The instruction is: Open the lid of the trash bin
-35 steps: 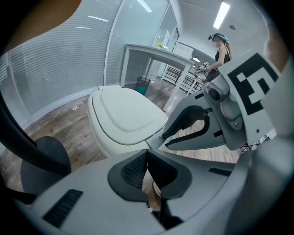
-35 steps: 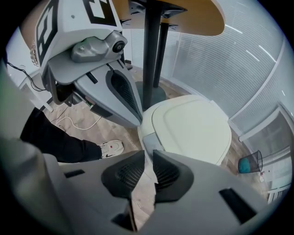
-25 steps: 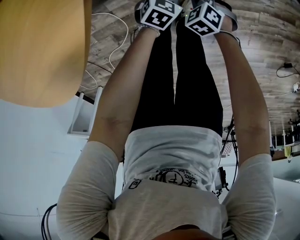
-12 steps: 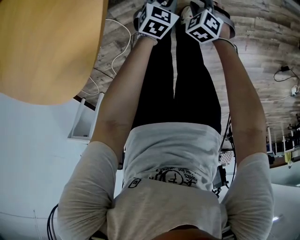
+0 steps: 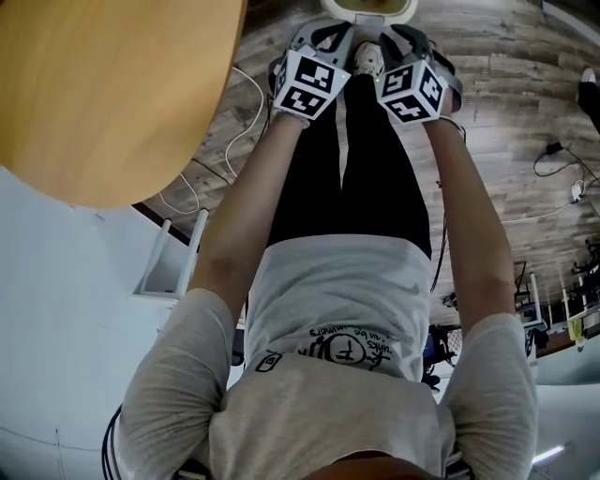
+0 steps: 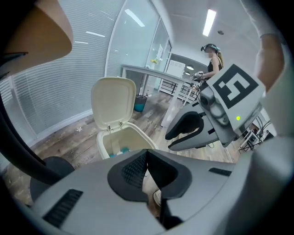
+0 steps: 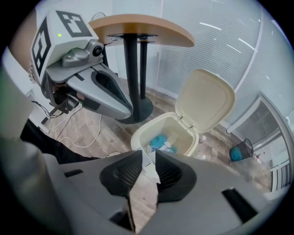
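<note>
A wood-plank floor [image 5: 506, 112] fills the head view, with a round wooden table [image 5: 103, 94] at 10 o'clock and a white cable [image 5: 246, 98] trailing over the boards beside it. The person's arms reach toward 12 o'clock, where the left hand-held gripper [image 5: 317, 39] and the right hand-held gripper [image 5: 417, 39] sit side by side, close but apart. Just past them, cut by the top edge, shows the cream rim of the trash bin [image 5: 368, 7].

In the left gripper view, glass walls with blinds ring the room. The trash bin stands on the floor at 11 o'clock beyond the jaws. Its lid [image 6: 114, 98] is swung up on two hinges at the back rim and stands upright, leaving the inside open. The jaws are clenched, tips touching, with nothing between them. The right hand-held gripper hangs at 2 o'clock.

In the right gripper view, the trash bin sits at 1 o'clock ahead of the jaws, lid raised and leaning back, with blue and white rubbish [image 7: 161, 141] inside. The jaws press on a white scrap [image 7: 150, 169] that looks like paper. The left hand-held gripper is at 10 o'clock, before the table's dark pedestal [image 7: 132, 69]. A small dark mesh basket [image 7: 240, 149] stands at 4 o'clock by the glass.
</note>
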The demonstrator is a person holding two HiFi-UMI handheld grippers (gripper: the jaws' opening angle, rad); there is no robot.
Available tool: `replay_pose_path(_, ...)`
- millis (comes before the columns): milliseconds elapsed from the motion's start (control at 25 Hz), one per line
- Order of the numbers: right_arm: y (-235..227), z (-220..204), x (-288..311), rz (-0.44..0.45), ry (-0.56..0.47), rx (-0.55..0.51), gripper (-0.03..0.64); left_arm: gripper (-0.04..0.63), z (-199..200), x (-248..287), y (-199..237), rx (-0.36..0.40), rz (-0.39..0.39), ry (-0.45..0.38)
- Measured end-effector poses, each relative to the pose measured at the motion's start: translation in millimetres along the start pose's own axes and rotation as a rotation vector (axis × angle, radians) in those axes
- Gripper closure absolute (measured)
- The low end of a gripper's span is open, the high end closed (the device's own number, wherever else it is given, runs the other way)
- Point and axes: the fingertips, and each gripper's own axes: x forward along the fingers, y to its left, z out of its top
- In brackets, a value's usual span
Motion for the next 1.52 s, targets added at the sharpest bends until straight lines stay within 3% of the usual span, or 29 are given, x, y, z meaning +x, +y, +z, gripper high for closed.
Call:
replay_pose_path(440, -20, 44, -105, -0.043, -0.154, 0.137, 0.534, 0.577, 80, -82, -35, 0.075, -0.024, -0.126)
replay_pose_path(1160, -80, 136, -280, -0.16, -0.451, 0.327, 0.558, 0.577, 222, -241, -35, 0.058, 0.093, -0.416)
replay_pose_path(1520, -94, 178, -349, -0.176, -0.573, 0.364, 0.56, 0.577, 282, -311, -37, 0.049, 0.101, -0.535)
